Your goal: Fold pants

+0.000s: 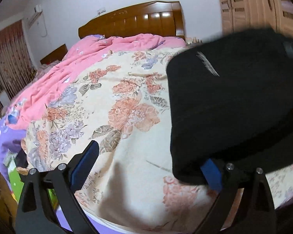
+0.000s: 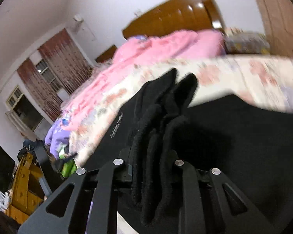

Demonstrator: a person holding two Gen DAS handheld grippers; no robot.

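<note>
Left wrist view, black pants [image 1: 234,101] lying on the flowery bed cover [image 1: 111,105] by its near edge, left gripper [image 1: 152,165] wide open, holding nothing, right gripper [image 2: 152,156] squeezed tight on bunched pants.

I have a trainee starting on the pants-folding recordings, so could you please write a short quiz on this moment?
1. True or false: the left tongs stand open.
2. What do the right tongs grip? A) the pink quilt B) bunched folds of the black pants C) nothing
3. What lies directly under the pants?

Key:
1. True; one blue pad is partly hidden by the pants' edge.
2. B.
3. The floral bedcover.
</note>
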